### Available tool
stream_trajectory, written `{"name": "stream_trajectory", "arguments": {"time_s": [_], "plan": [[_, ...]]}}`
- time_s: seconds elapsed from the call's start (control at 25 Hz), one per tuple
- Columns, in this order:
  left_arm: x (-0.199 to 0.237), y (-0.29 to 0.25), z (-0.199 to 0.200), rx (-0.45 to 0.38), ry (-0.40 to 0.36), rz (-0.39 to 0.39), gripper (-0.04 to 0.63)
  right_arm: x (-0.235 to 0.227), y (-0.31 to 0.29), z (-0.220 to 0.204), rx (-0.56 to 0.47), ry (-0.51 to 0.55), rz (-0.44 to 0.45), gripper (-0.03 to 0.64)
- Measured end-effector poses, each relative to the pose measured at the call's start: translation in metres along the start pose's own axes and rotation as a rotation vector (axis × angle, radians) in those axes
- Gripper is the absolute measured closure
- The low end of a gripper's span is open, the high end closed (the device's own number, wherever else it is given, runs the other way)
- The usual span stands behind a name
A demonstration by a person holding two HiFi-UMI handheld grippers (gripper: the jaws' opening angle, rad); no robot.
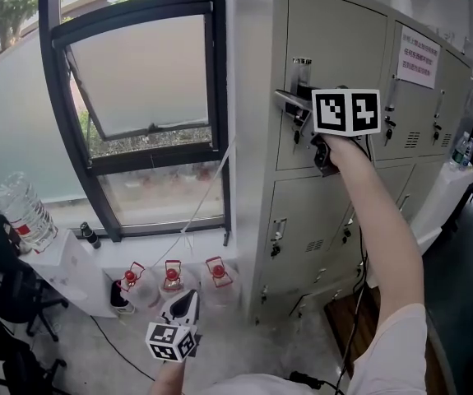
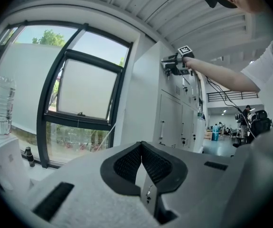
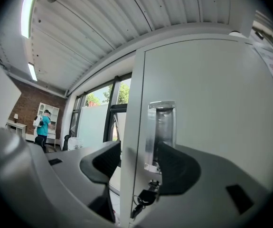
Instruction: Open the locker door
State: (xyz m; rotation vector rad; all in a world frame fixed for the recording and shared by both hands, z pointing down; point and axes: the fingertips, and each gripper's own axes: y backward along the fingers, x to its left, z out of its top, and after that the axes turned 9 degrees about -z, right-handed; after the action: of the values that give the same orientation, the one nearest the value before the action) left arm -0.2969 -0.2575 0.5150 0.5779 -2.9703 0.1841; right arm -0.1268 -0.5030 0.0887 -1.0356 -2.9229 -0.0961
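Note:
The locker (image 1: 257,138) is a tall grey cabinet beside the window. Its top-left door (image 1: 343,48) has a metal recessed handle (image 1: 301,68) with keys (image 3: 143,201) hanging in the lock below. My right gripper (image 1: 289,105) is raised to that handle (image 3: 161,127). In the right gripper view my right gripper (image 3: 138,160) is open, one jaw left of the door's edge, the other in front of the handle's lower part. Whether the door is ajar I cannot tell. My left gripper (image 1: 188,296) hangs low over the floor, shut and empty (image 2: 141,148).
A black-framed window (image 1: 137,72) stands left of the locker. A large water bottle (image 1: 24,212) rests on a white stand. Three red-capped jugs (image 1: 173,278) sit on the floor below. More locker doors (image 1: 433,97) with a paper notice (image 1: 418,62) run right.

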Motion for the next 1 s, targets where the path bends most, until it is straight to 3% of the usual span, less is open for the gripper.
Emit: {"name": "stream_trajectory", "arguments": {"time_s": [0.52, 0.8, 1.0], "plan": [[-0.015, -0.01, -0.001, 0.011, -0.017, -0.037, 0.591, 0.013, 0.02, -0.001, 0.027, 0.04, 0.017, 0.4], [-0.032, -0.023, -0.002, 0.017, -0.024, -0.087, 0.591, 0.016, 0.055, -0.002, 0.032, 0.082, 0.02, 0.402], [-0.048, -0.033, 0.001, 0.021, -0.036, -0.132, 0.591, 0.012, 0.083, -0.001, 0.027, 0.051, 0.026, 0.402]]}}
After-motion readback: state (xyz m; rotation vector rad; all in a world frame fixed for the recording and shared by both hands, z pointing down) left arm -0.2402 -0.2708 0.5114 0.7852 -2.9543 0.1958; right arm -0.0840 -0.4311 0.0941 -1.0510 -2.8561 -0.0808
